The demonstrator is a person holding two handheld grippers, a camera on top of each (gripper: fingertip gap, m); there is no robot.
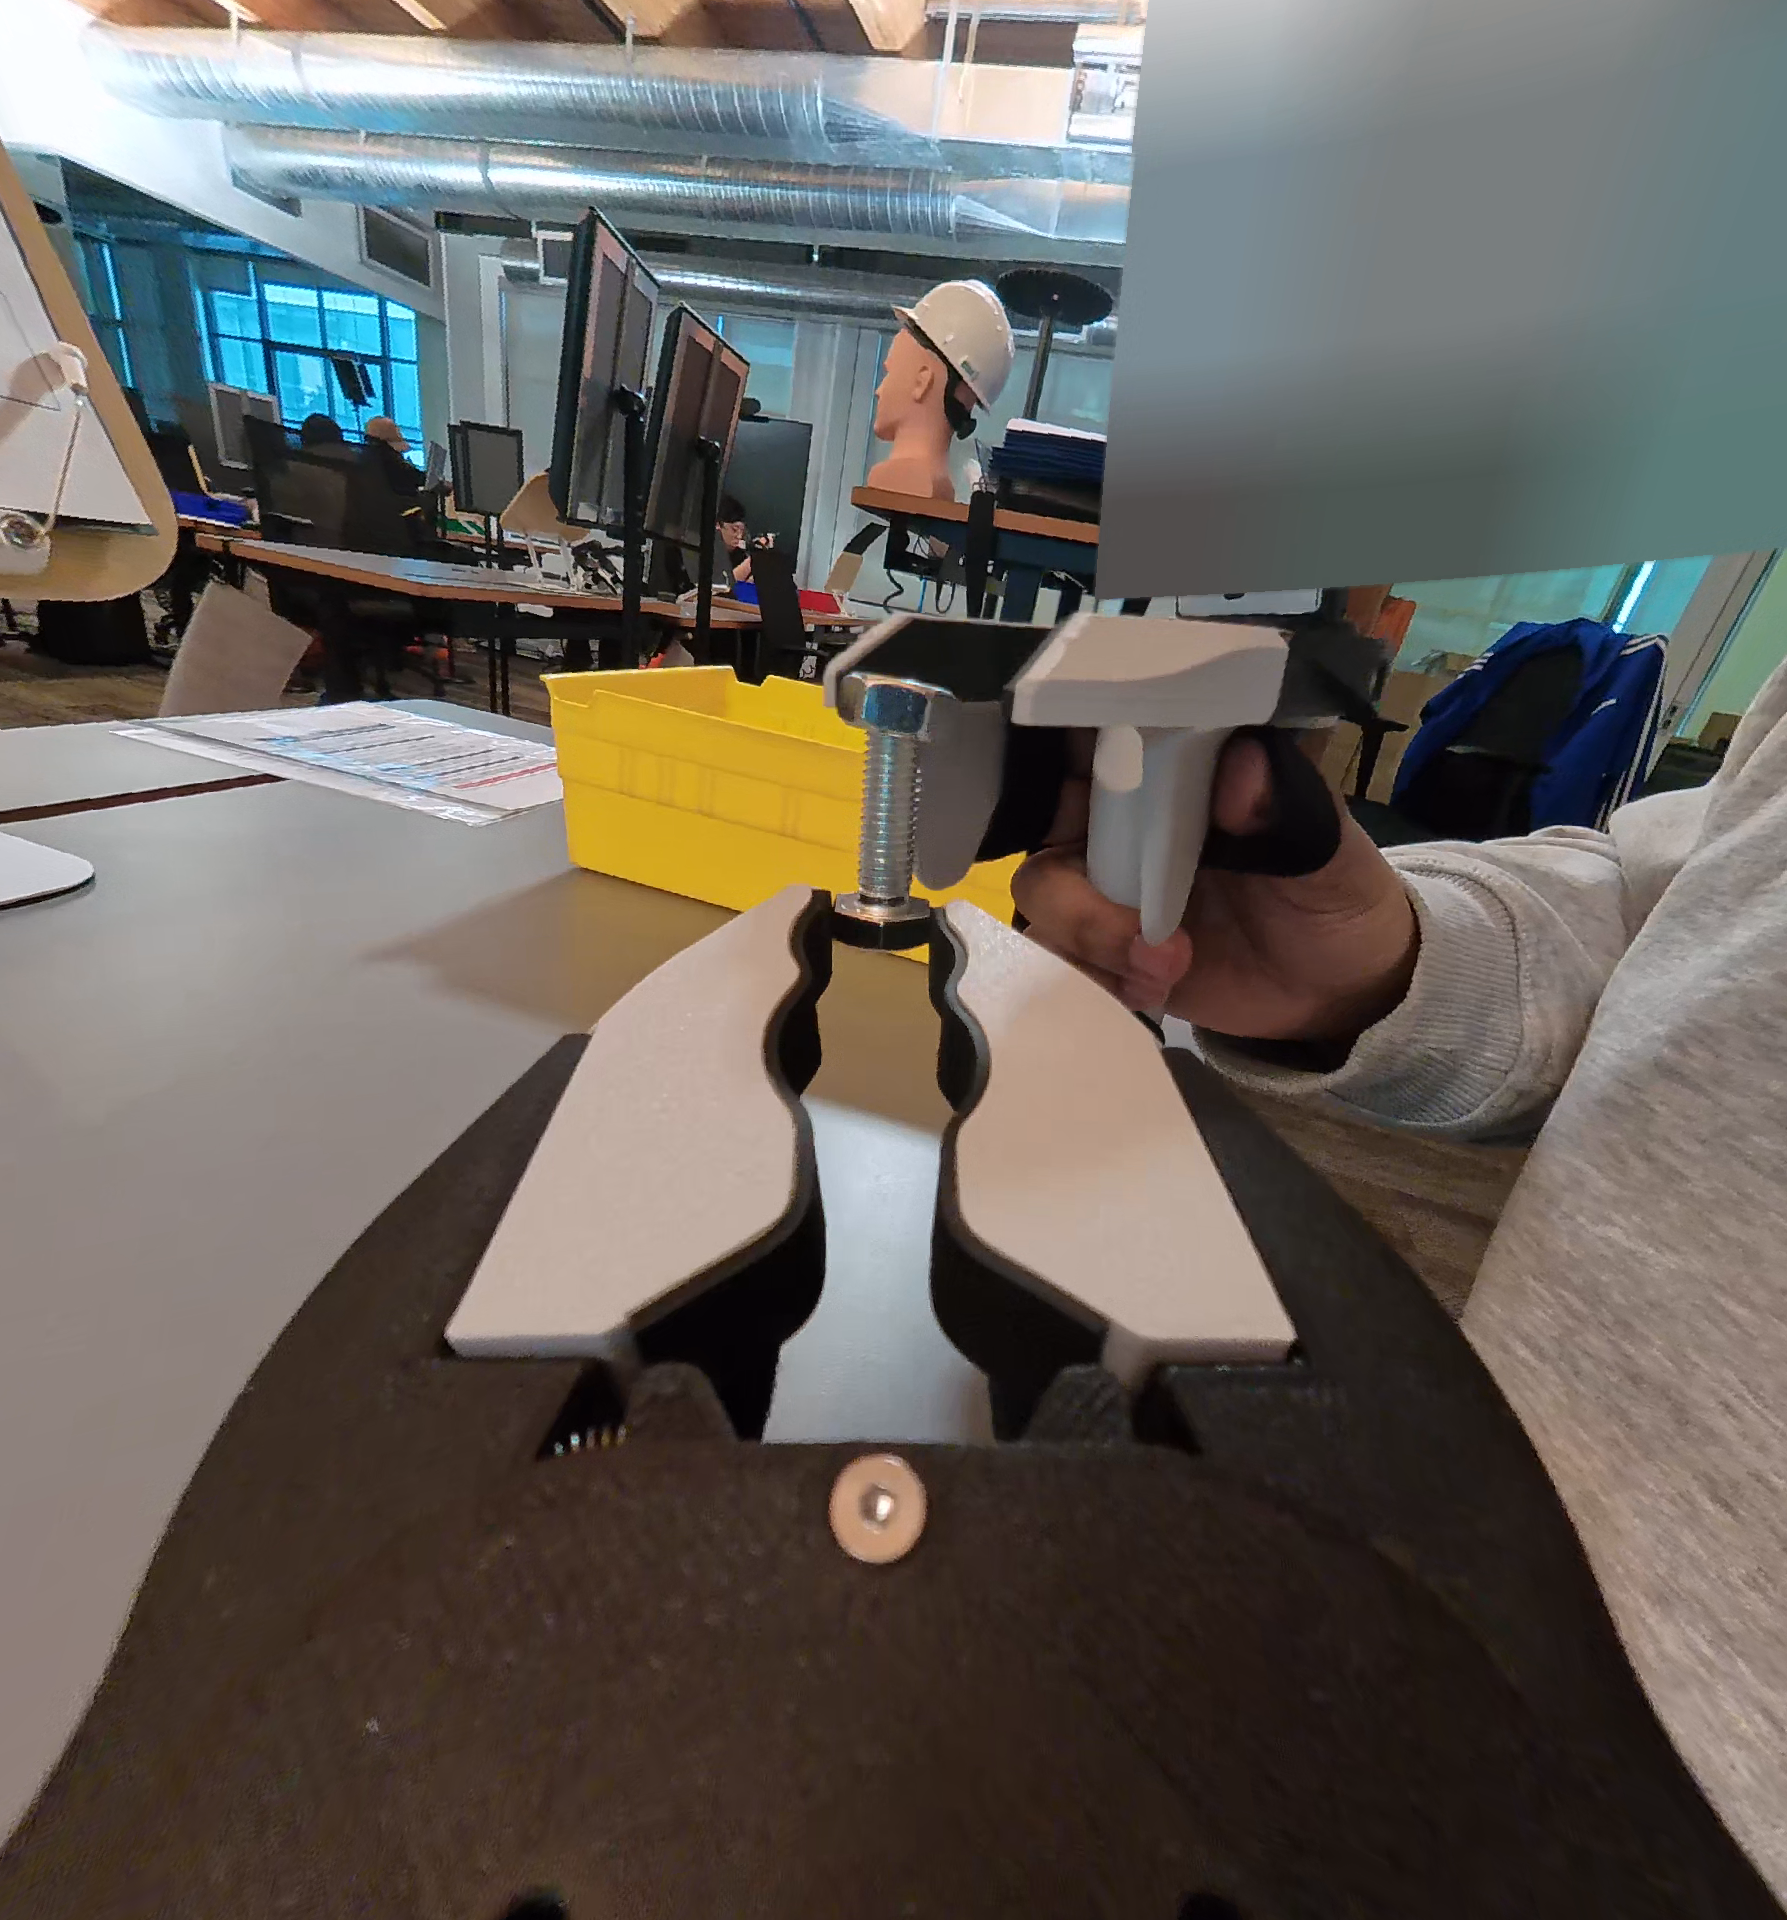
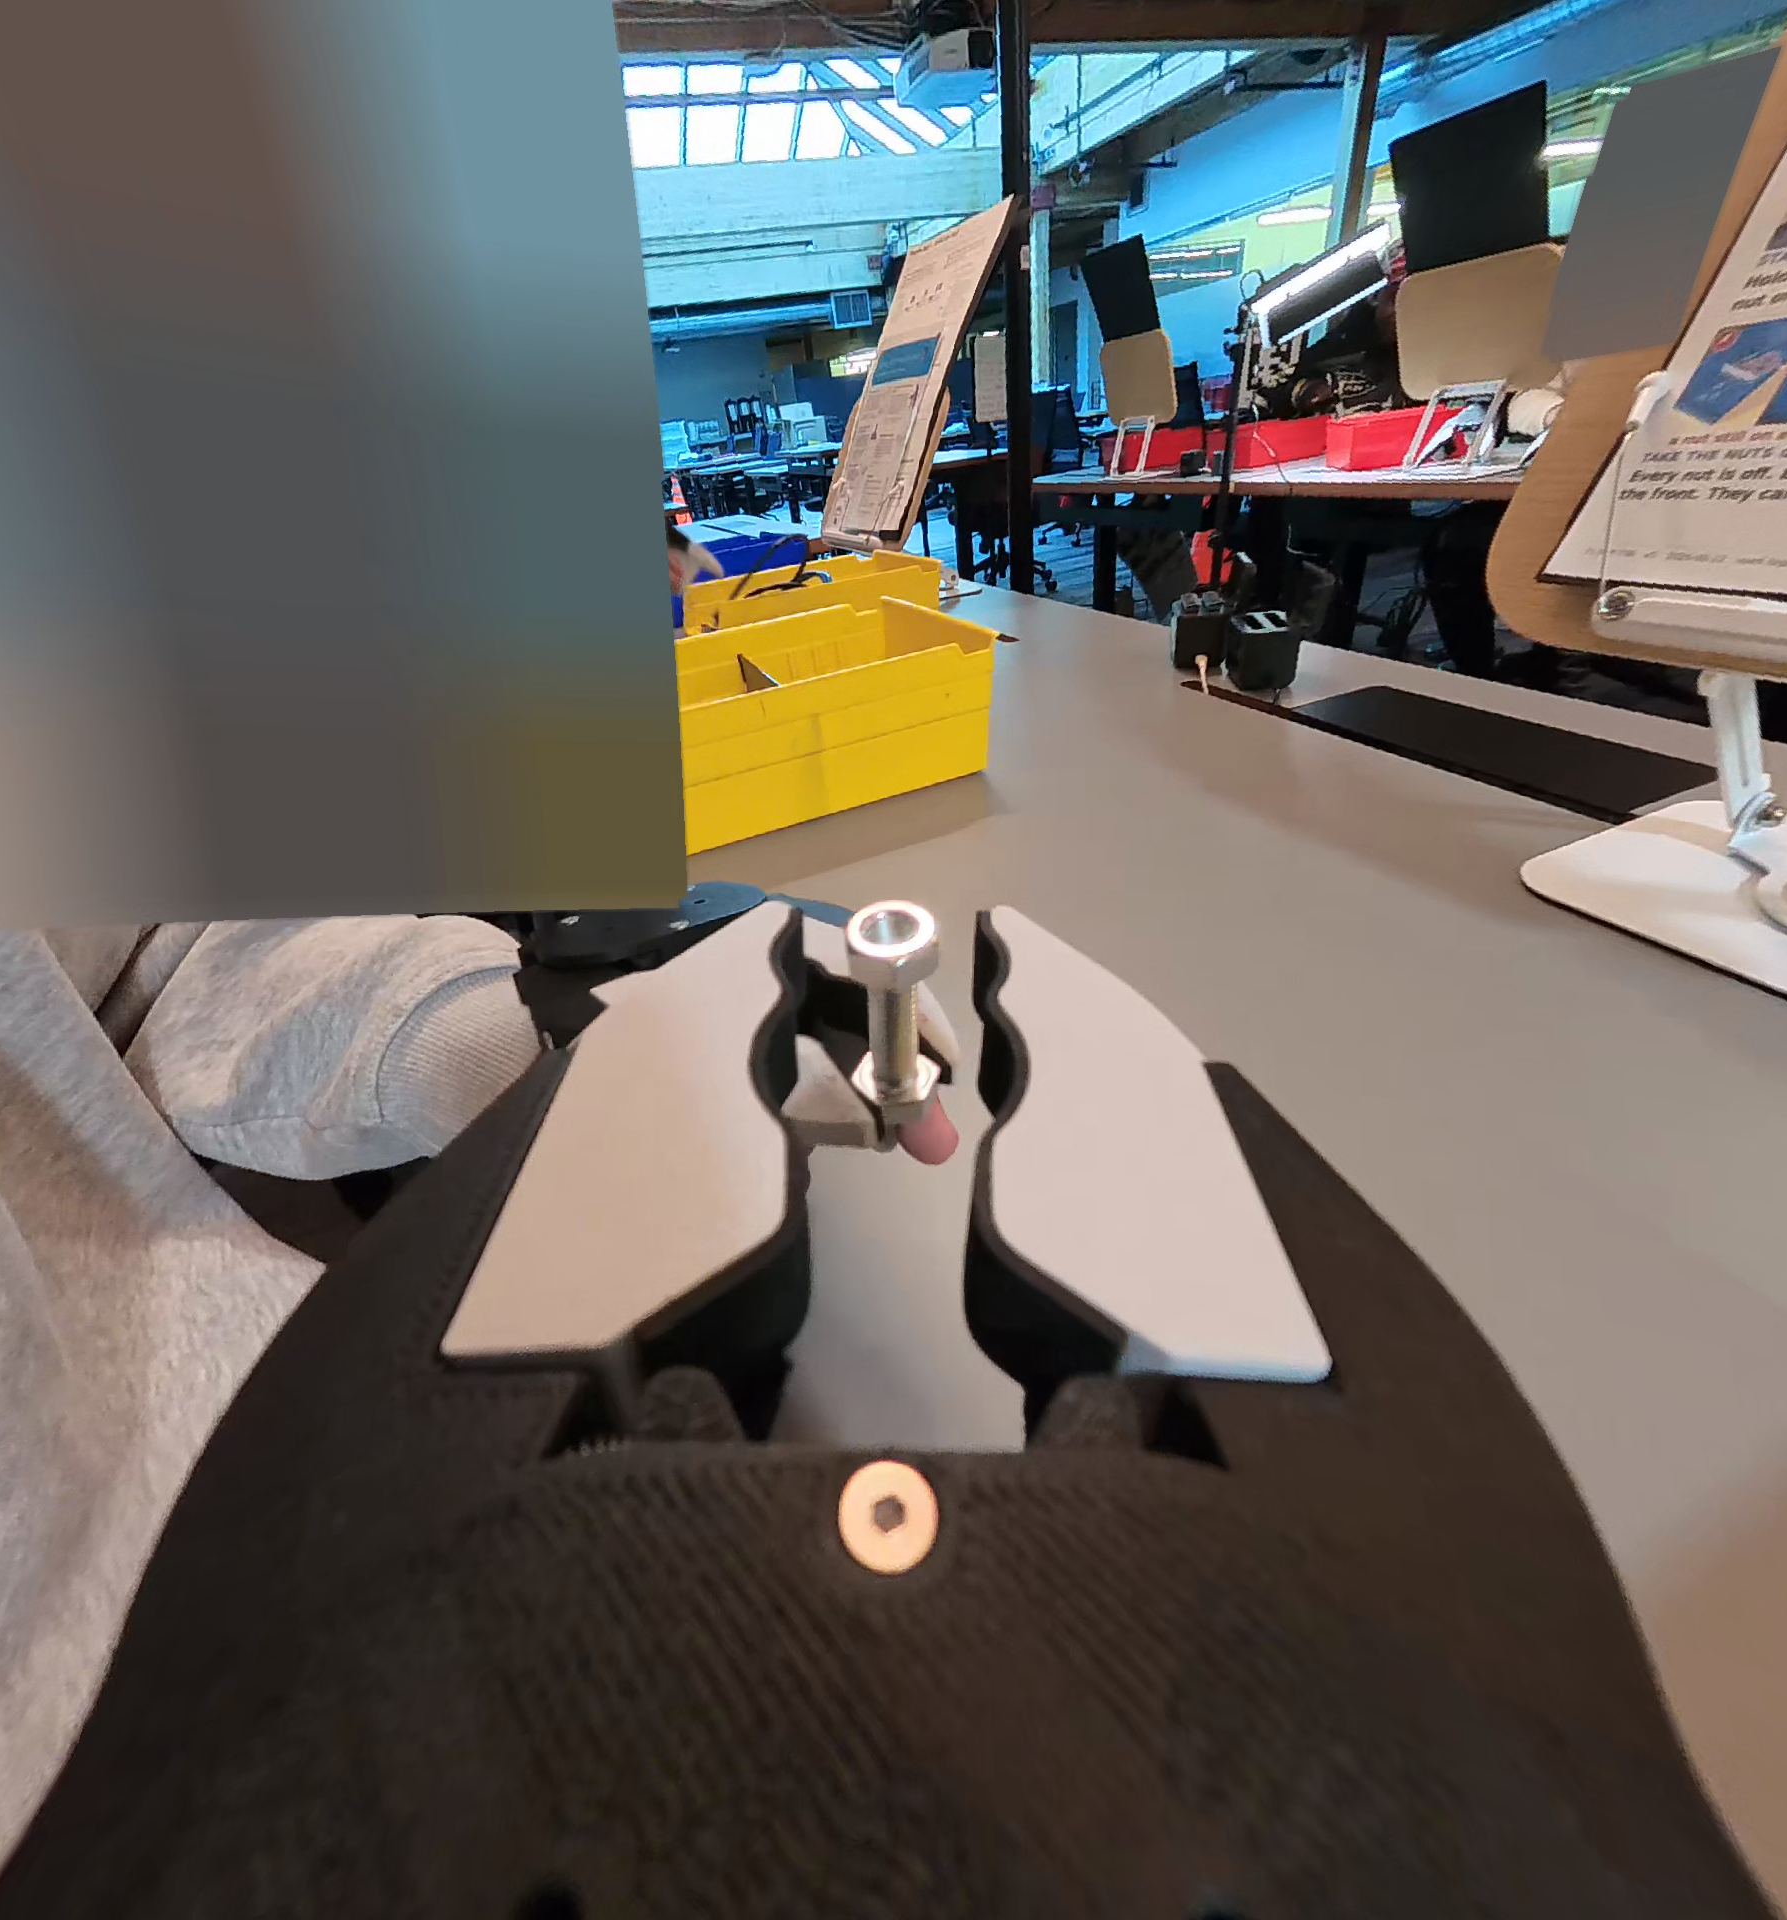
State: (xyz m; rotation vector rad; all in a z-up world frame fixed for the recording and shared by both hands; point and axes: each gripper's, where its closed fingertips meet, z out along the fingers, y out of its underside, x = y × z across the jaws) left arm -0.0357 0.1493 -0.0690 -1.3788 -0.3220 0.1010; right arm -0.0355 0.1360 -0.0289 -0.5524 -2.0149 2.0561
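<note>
In the left wrist view a silver bolt (image 1: 884, 800) stands upright, head up, above the grey table (image 1: 245, 1039). My left gripper (image 1: 878, 930) is shut on the nut (image 1: 878, 914) at the bolt's lower end. My right gripper (image 1: 904, 727) comes in from the right at the bolt head, its handle held by a hand (image 1: 1273, 935). In the right wrist view my right gripper (image 2: 887, 935) is open, one finger on each side of the bolt (image 2: 891, 1013) with gaps showing. The left gripper's white fingertips (image 2: 827, 1107) clamp the nut (image 2: 899, 1086).
A yellow bin (image 1: 681, 769) sits on the table just behind the bolt; it also shows in the right wrist view (image 2: 837, 717). A document stand with a white base (image 2: 1699, 883) stands to the right. A laminated sheet (image 1: 369, 748) lies at the far left. A grey sleeve (image 2: 297, 1039) is close by.
</note>
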